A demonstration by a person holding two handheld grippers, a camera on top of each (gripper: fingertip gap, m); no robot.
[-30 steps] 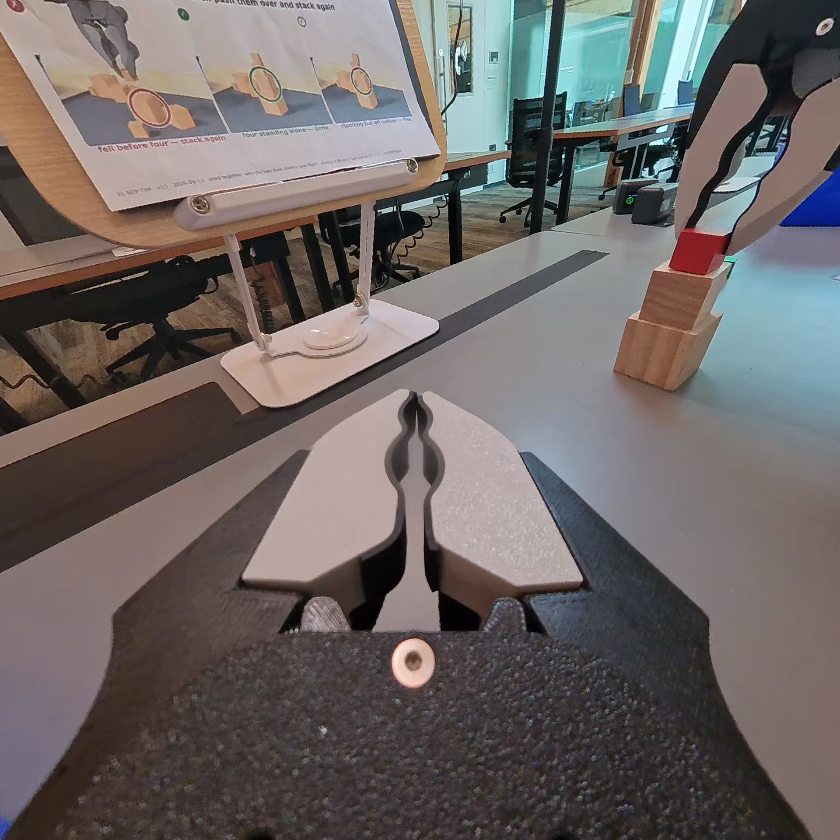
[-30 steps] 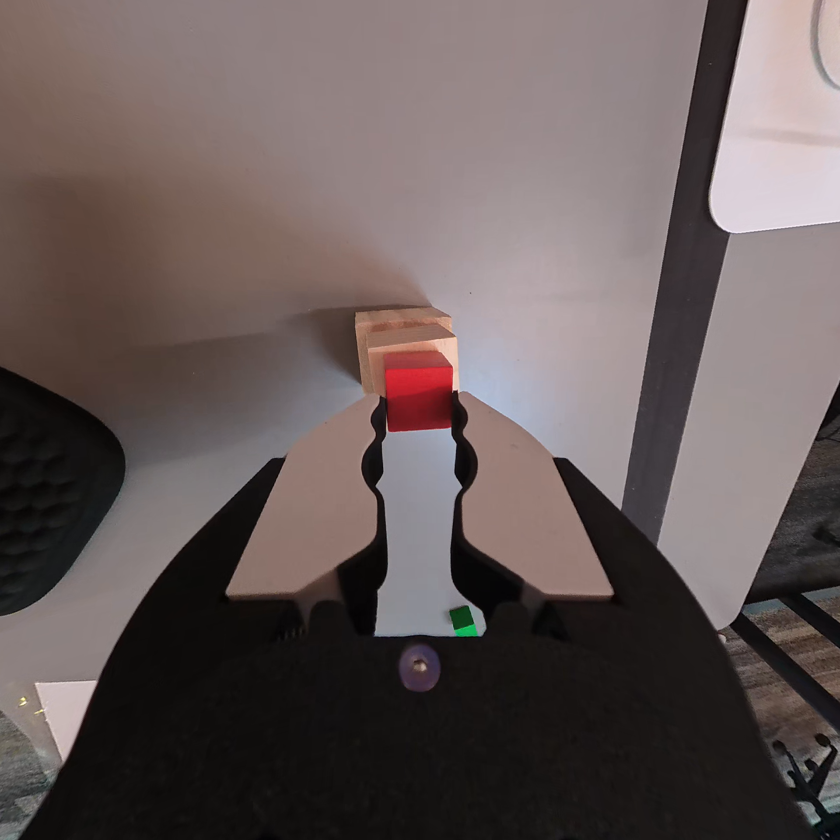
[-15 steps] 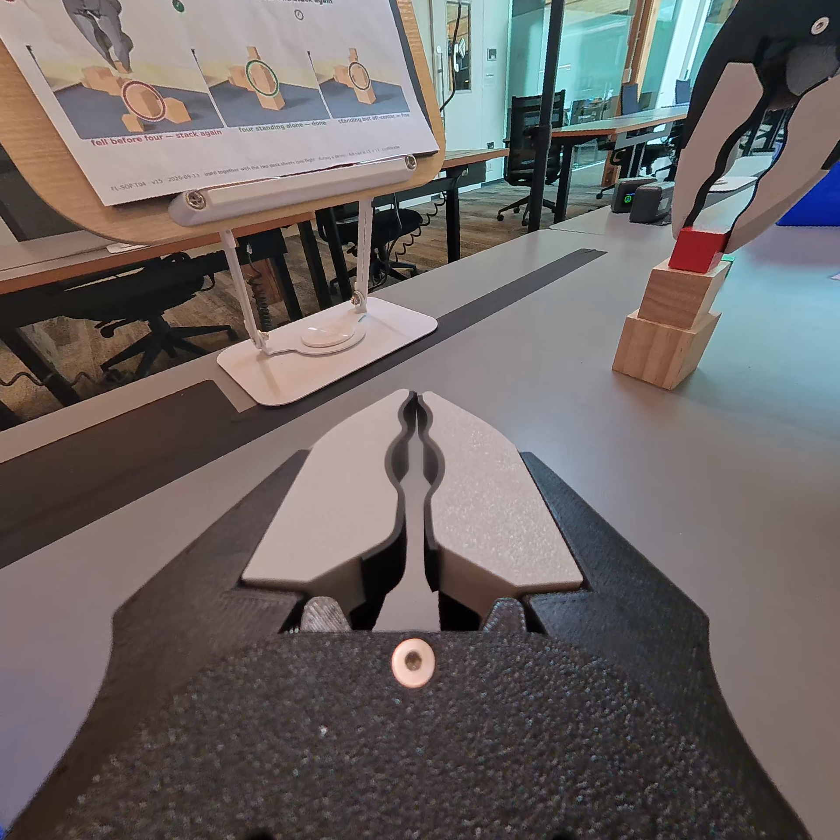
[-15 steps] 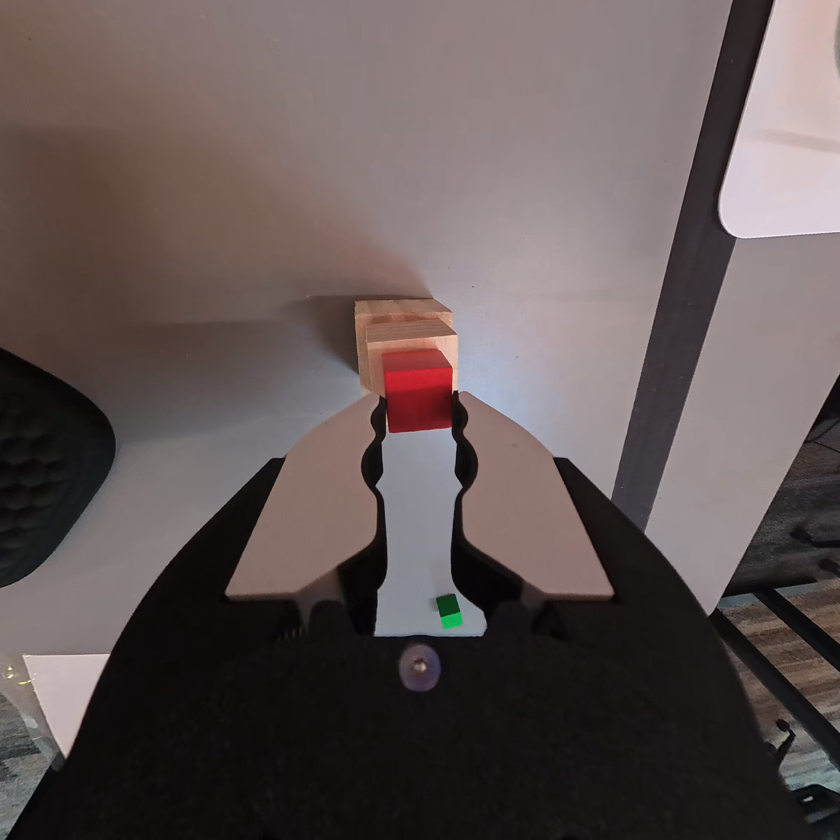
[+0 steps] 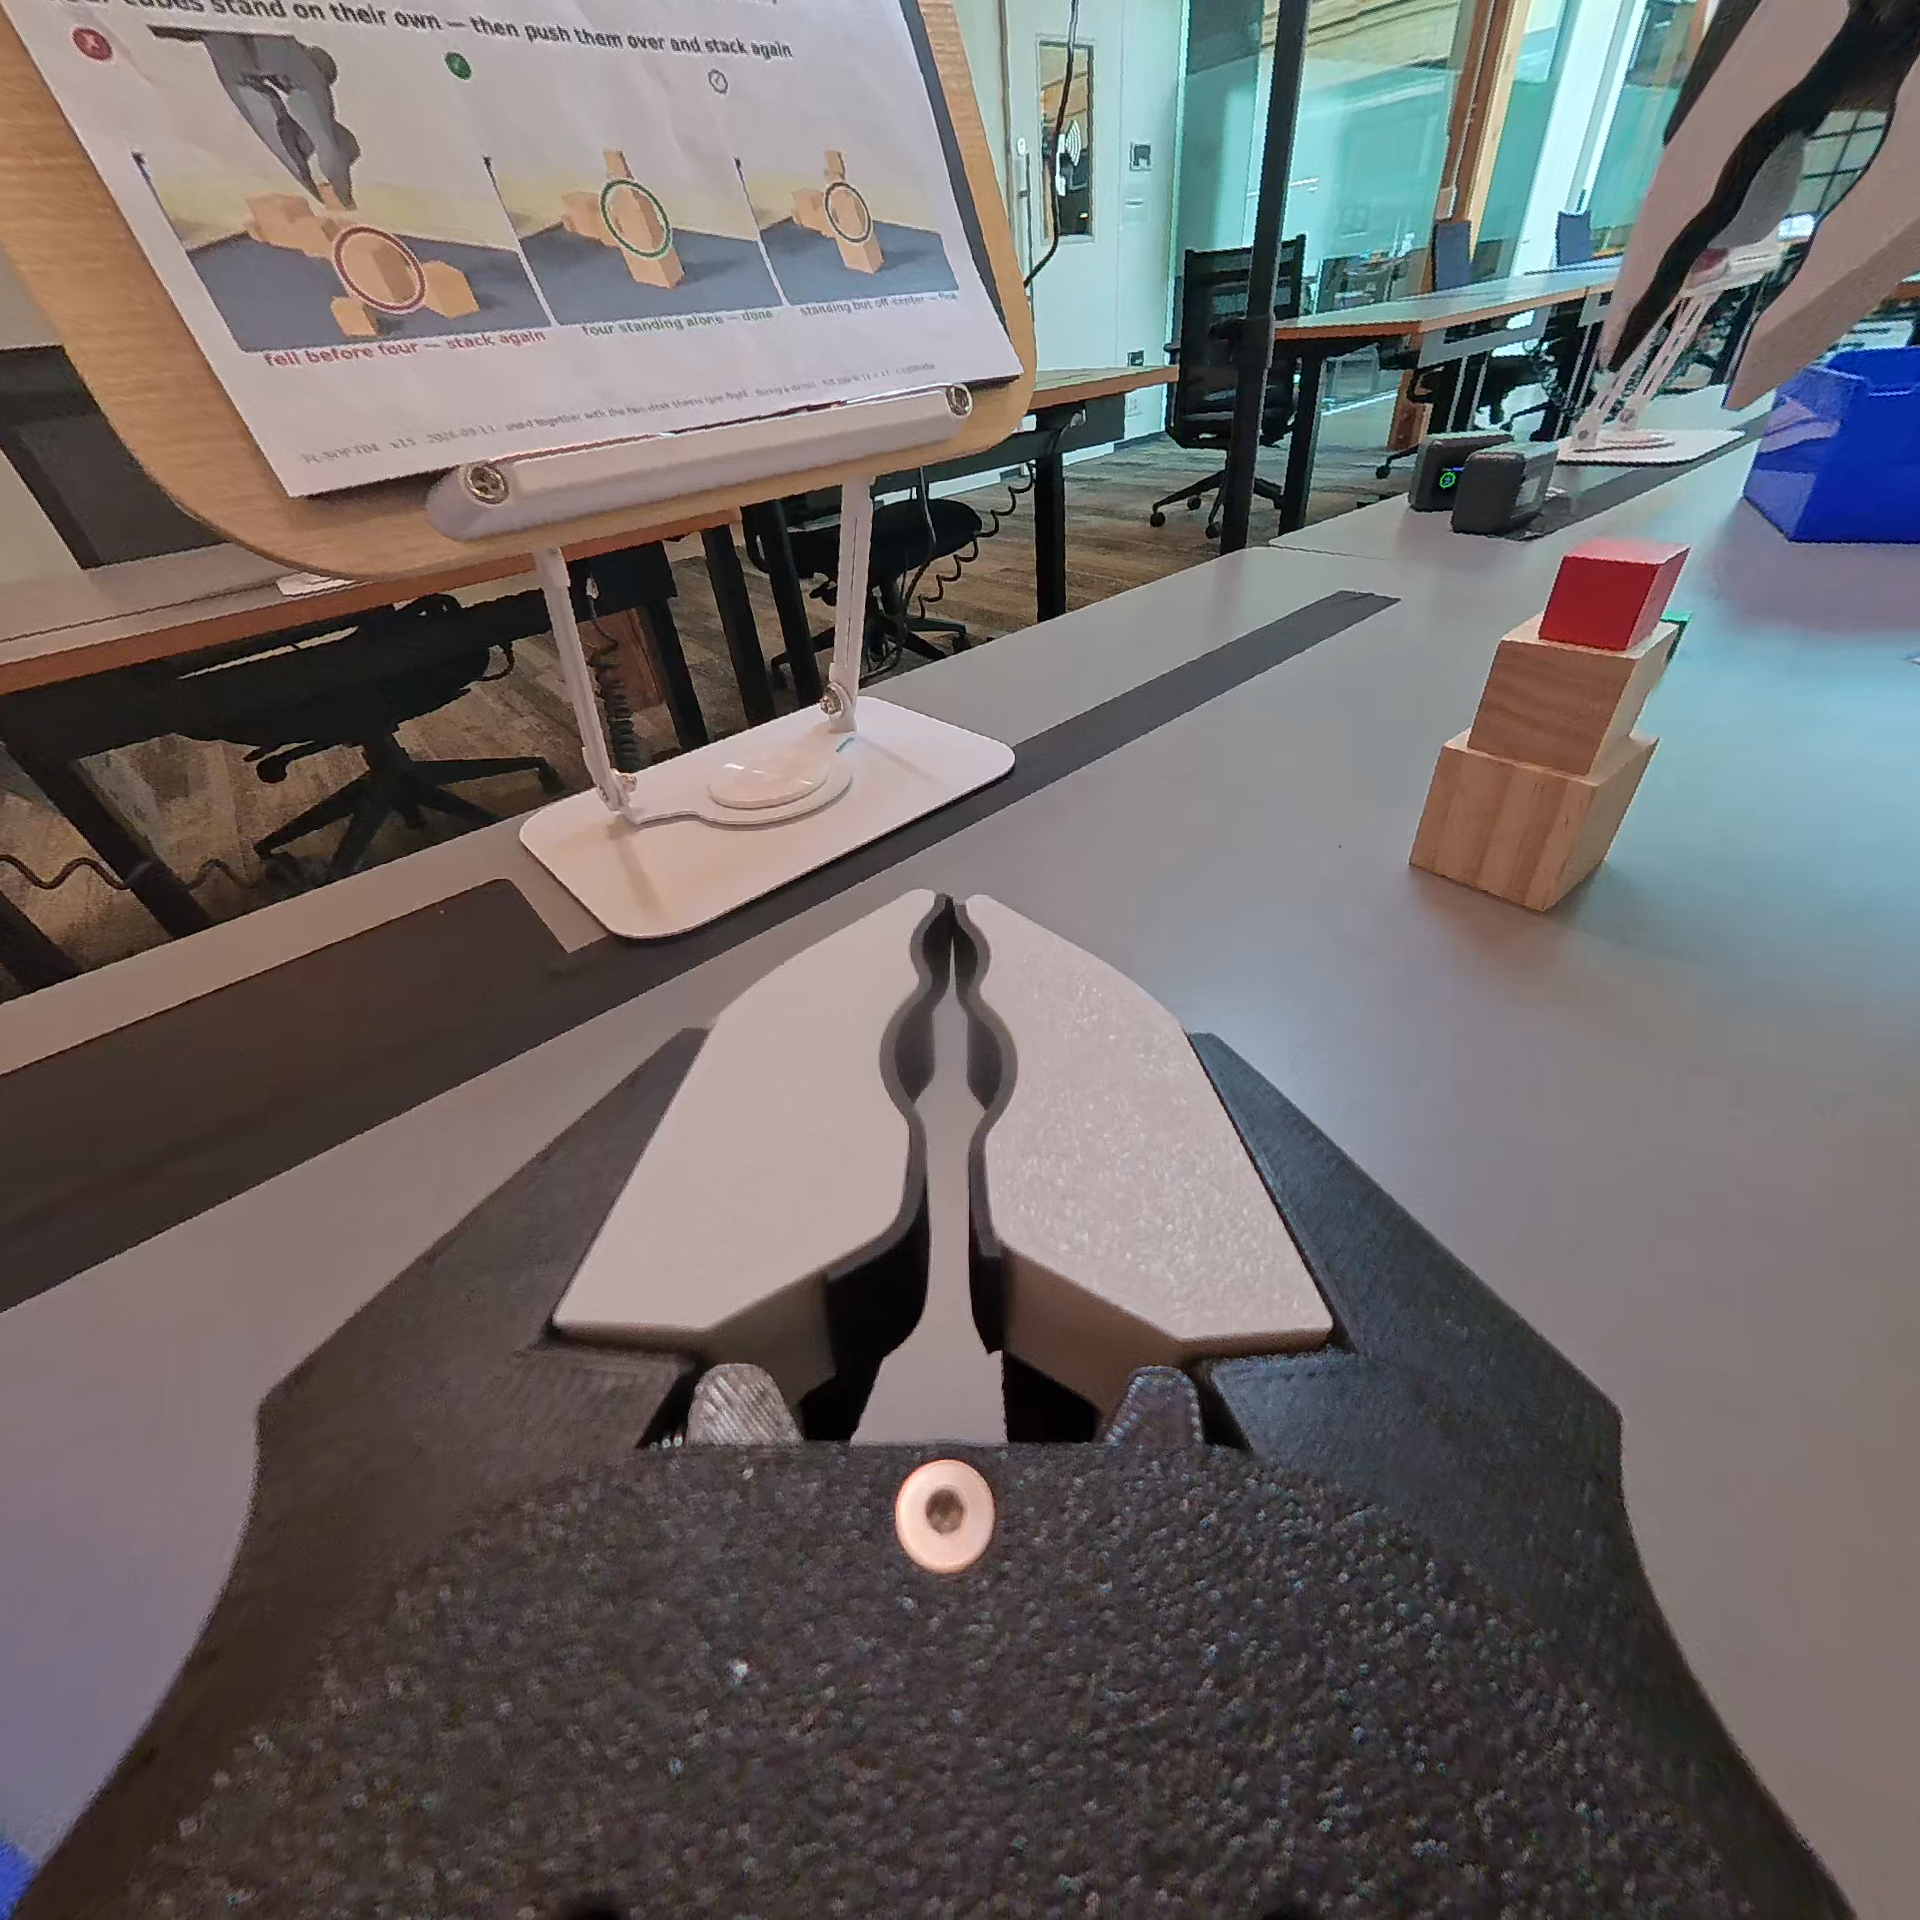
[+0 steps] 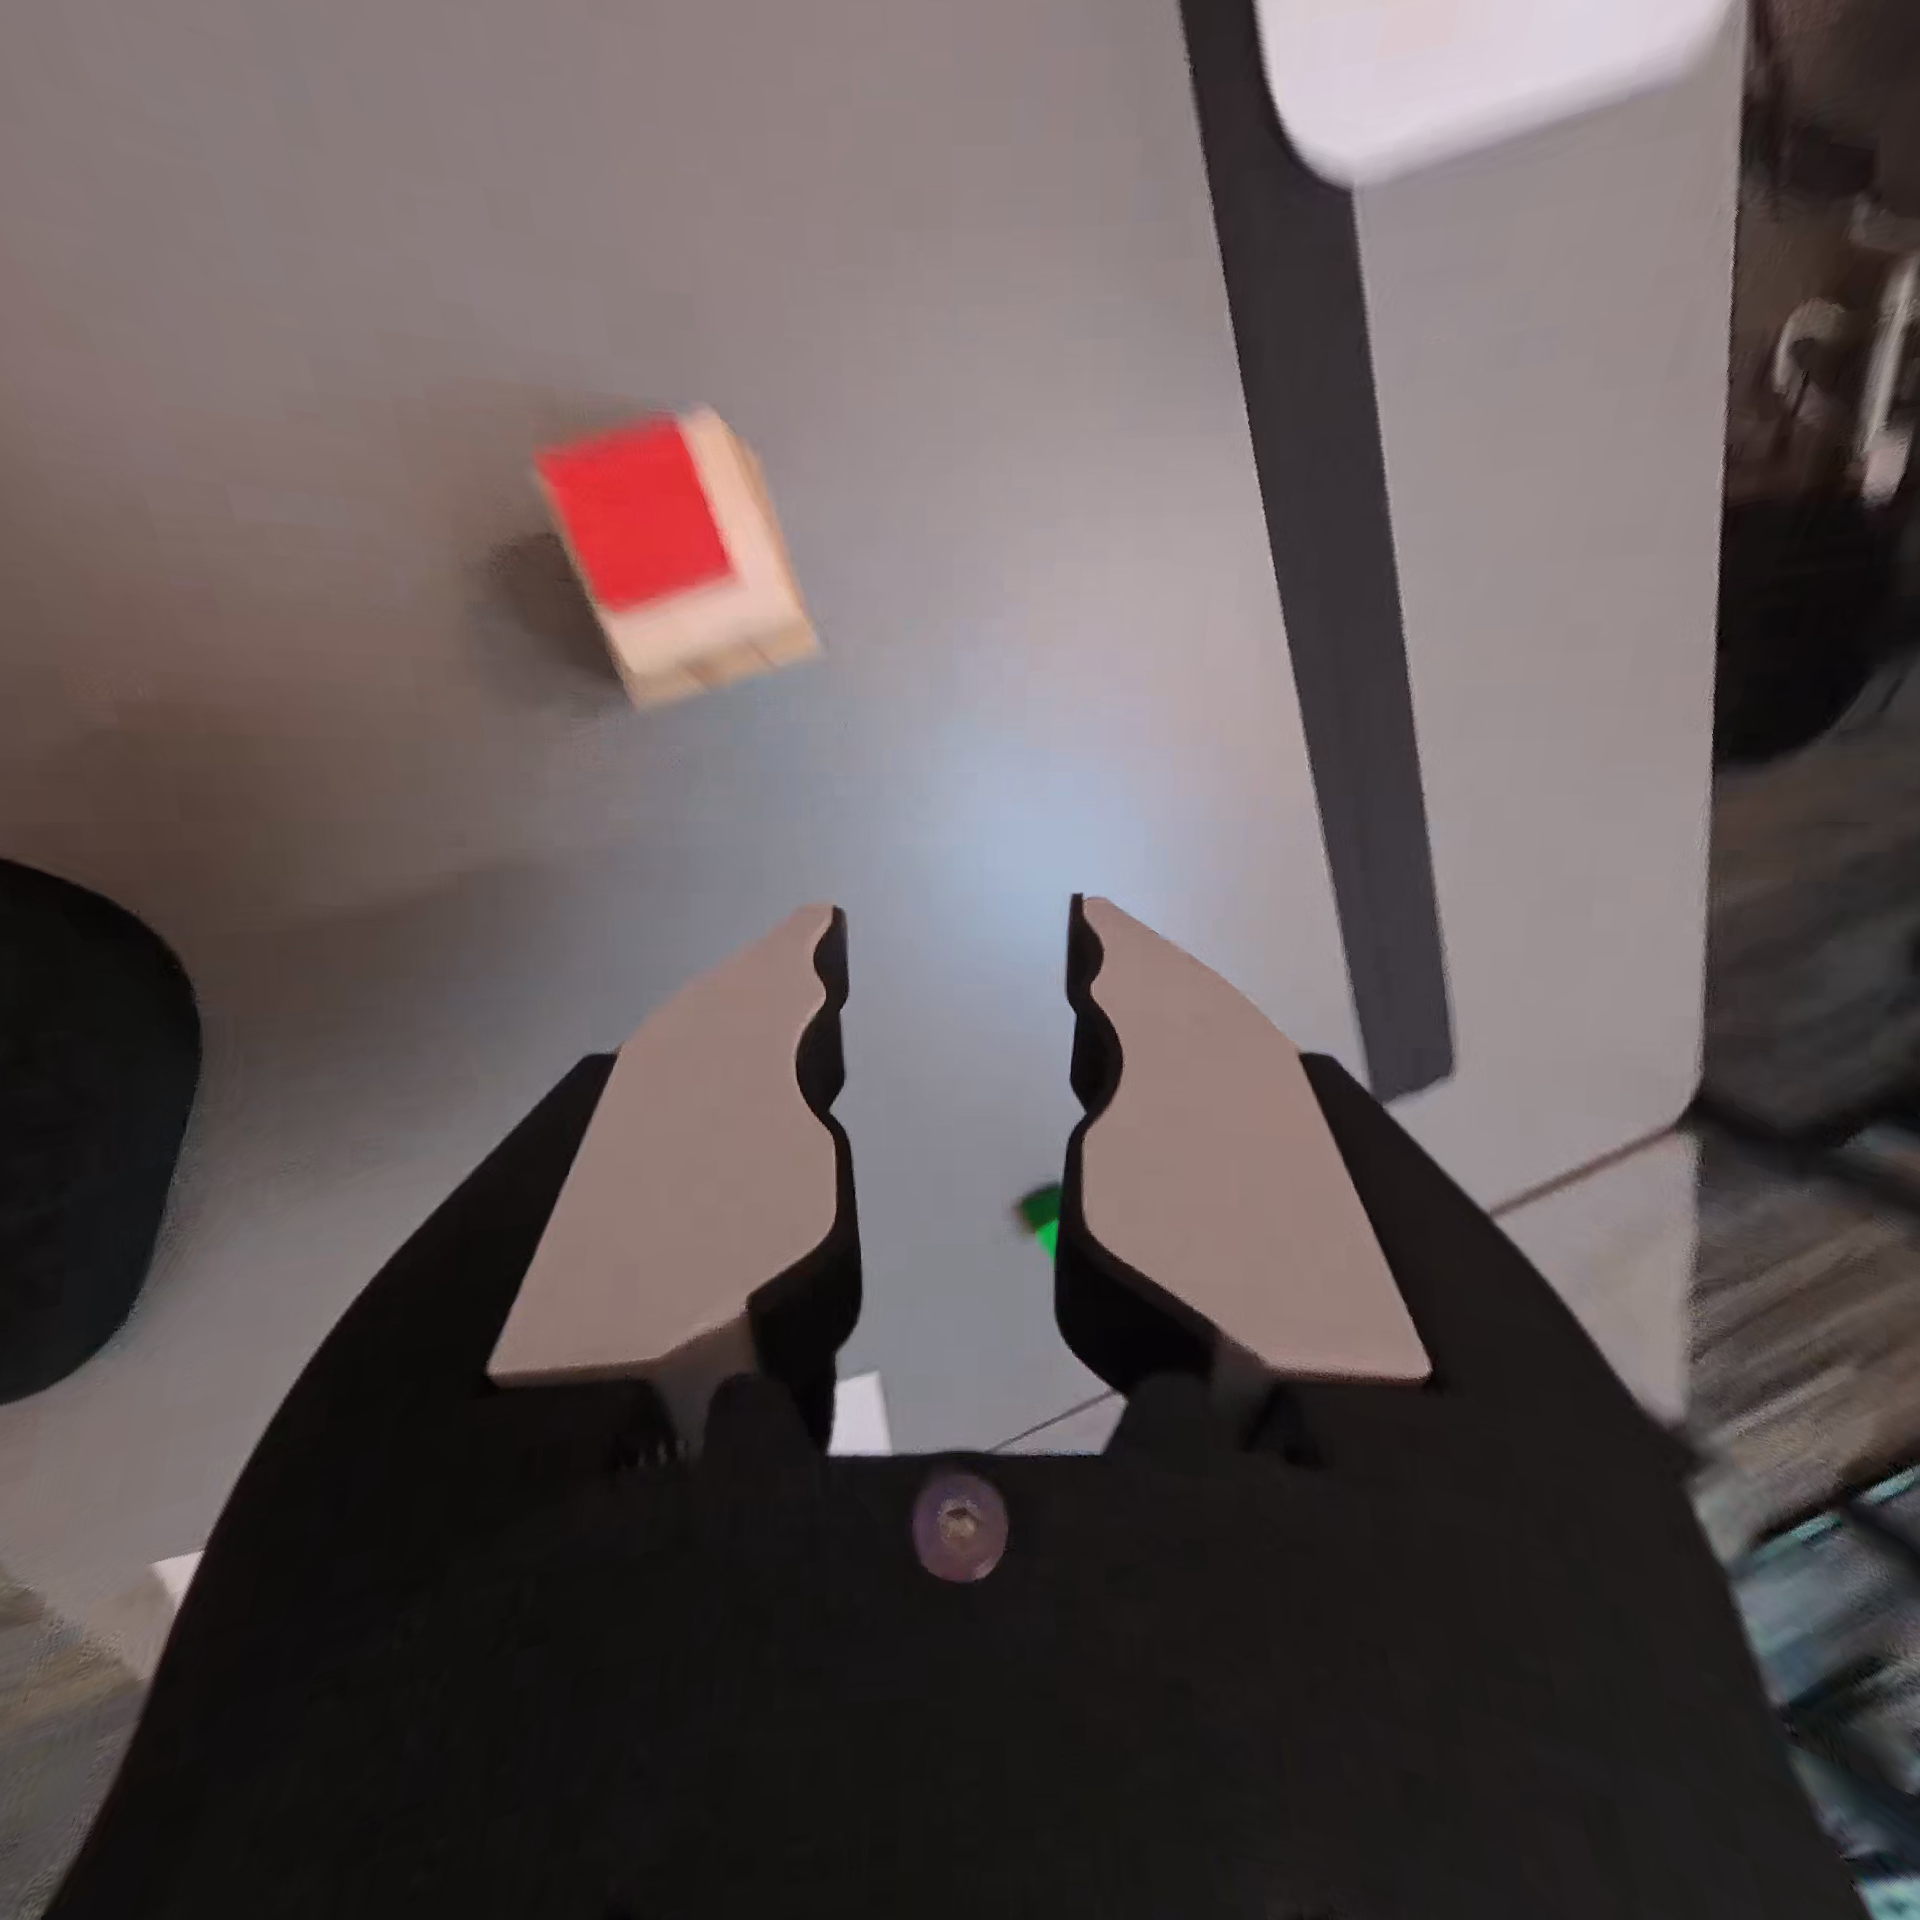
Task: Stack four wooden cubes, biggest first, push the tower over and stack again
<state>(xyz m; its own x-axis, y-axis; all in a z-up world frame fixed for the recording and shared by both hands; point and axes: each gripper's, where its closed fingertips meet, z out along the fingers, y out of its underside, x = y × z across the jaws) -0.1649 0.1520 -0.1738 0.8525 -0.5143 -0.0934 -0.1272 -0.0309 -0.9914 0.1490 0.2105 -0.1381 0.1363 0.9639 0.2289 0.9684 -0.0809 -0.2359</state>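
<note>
While left gripper [image 5: 948, 914] fingers shut, bare; right gripper [image 6: 954, 914] fingers open above red cube [image 6: 636, 530].

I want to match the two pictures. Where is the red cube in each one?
Left wrist view: red cube at the right edge, topping two stacked wooden blocks.
Right wrist view: red cube upper left, seen from above, blurred.
Shared landmark: the dark strip across the grey table.

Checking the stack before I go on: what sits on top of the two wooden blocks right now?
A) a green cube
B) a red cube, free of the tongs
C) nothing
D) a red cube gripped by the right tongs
B: the red cube rests on the two wooden blocks, and the right tongs stand open, apart from it.
</note>
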